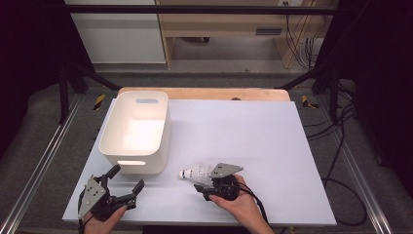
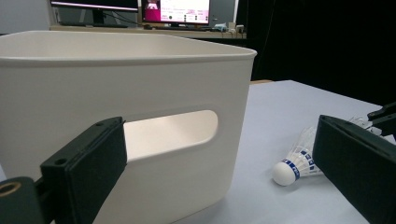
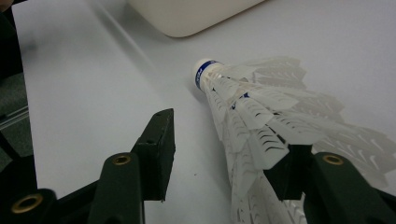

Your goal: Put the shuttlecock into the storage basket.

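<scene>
- Right gripper (image 3: 219,154) at lower centre frame, jaws half spread around the shuttlecock's (image 3: 261,116) feathers, one touching.
- Left gripper (image 1: 122,184), lower left, spread wide before the white bin (image 1: 136,131).

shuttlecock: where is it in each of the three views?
High view: shuttlecock low centre, at the right gripper, cork pointing left.
Left gripper view: lower right, on the table.
Right gripper view: centre to lower right, feathers between the jaws.
Shared landmark: white bin.
</scene>
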Demonstrator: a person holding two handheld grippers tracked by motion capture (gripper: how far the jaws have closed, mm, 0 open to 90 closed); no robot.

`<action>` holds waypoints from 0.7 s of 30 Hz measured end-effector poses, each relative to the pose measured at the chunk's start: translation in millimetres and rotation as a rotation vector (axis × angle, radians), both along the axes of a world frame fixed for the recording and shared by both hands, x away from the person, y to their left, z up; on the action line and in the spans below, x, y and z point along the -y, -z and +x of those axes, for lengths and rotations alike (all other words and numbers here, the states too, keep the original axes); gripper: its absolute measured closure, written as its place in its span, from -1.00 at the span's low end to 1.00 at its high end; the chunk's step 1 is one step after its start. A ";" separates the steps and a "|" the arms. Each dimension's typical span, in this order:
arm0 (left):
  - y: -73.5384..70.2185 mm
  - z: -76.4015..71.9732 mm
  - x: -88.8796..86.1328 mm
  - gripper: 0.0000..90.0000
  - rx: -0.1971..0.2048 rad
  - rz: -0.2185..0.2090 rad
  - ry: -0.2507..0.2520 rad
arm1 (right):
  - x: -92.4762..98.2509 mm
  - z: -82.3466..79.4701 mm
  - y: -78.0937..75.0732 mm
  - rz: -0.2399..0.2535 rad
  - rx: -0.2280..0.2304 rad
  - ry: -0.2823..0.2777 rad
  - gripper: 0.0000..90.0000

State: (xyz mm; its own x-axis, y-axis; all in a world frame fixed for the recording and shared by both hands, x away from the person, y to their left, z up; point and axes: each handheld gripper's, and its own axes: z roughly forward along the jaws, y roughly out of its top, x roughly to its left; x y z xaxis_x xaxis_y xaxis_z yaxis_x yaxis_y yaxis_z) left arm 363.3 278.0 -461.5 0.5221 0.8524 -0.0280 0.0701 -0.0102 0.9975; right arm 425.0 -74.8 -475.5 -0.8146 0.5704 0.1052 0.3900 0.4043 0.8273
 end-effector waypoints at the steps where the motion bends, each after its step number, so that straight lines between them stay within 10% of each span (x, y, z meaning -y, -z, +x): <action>1: 0.0 0.0 0.0 -0.93 0.000 0.000 0.000 | -0.4 0.1 0.2 -0.001 0.001 0.000 0.12; 21: 0.0 0.0 0.6 -0.93 0.000 0.001 0.003 | -3.9 6.3 4.1 -0.021 0.031 0.042 0.62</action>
